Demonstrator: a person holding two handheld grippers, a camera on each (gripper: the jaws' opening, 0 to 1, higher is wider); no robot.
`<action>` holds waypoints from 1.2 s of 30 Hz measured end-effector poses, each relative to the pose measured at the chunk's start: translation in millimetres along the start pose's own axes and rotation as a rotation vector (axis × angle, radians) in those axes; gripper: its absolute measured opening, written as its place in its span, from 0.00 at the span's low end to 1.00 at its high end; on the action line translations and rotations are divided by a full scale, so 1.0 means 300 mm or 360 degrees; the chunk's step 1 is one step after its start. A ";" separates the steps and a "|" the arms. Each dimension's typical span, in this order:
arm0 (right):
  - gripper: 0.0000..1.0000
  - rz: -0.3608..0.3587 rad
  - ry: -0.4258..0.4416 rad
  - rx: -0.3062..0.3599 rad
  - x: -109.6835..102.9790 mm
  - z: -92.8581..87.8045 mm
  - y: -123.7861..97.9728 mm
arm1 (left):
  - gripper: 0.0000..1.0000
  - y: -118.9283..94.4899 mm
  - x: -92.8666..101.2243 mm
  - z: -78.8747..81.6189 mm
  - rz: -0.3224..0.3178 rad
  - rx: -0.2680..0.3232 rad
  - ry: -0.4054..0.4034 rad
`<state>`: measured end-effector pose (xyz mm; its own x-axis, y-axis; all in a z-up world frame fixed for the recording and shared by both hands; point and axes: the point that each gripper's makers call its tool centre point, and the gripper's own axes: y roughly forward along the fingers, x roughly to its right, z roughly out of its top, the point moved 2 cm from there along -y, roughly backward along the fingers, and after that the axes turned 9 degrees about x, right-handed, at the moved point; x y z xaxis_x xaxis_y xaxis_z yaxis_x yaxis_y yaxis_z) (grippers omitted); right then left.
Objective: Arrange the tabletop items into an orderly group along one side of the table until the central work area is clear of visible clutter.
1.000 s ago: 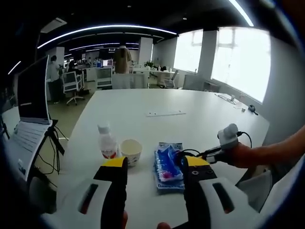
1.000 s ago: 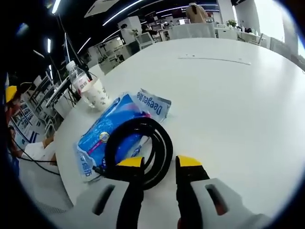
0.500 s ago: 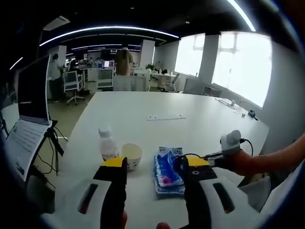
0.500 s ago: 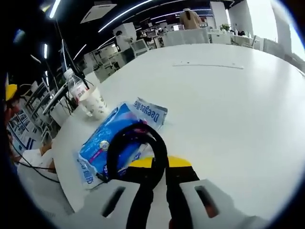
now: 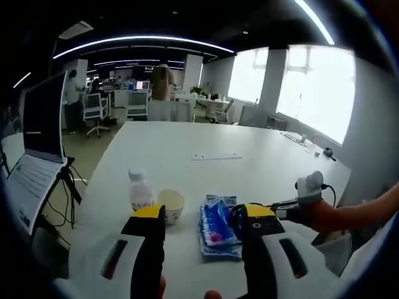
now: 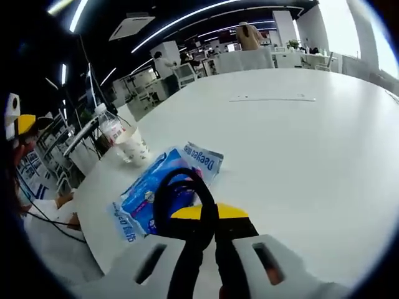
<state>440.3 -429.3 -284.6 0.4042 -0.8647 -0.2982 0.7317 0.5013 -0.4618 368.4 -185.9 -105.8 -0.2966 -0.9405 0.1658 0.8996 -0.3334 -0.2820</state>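
A black cable coil (image 6: 184,192) stands up as a loop over a blue wipes packet (image 6: 149,194), and my right gripper (image 6: 211,214) is shut on the loop's lower part. In the left gripper view the same packet (image 5: 218,225) lies on the white table (image 5: 187,140), with the coil (image 5: 239,215) at its right edge. A paper cup (image 5: 170,204) and a small water bottle (image 5: 140,190) stand to the left of the packet. My left gripper (image 5: 204,215) hangs open above the table's near edge, with nothing between its jaws. The right gripper (image 5: 304,198) comes in from the right in a hand.
A thin white strip (image 5: 216,156) lies mid-table, also seen as the strip (image 6: 271,98) in the right gripper view. A laptop on a stand (image 5: 42,121) is beyond the table's left edge. Small items with a cord (image 5: 324,146) lie at the far right edge. Office chairs and desks stand behind.
My right gripper went from open around the cable coil to shut on it, and the coil now stands raised off the packet. The left gripper stayed open and nearly still.
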 end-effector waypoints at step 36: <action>0.00 0.0087 0.0114 0.0231 -0.079 0.150 -0.139 | 0.48 -0.016 -0.011 -0.011 0.0006 0.0007 -0.0021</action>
<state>424.9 -431.1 -220.6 0.4094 -0.8291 -0.3807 0.7833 0.5334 -0.3192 363.9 -181.4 -108.2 -0.2892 -0.9407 0.1771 0.9020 -0.3297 -0.2786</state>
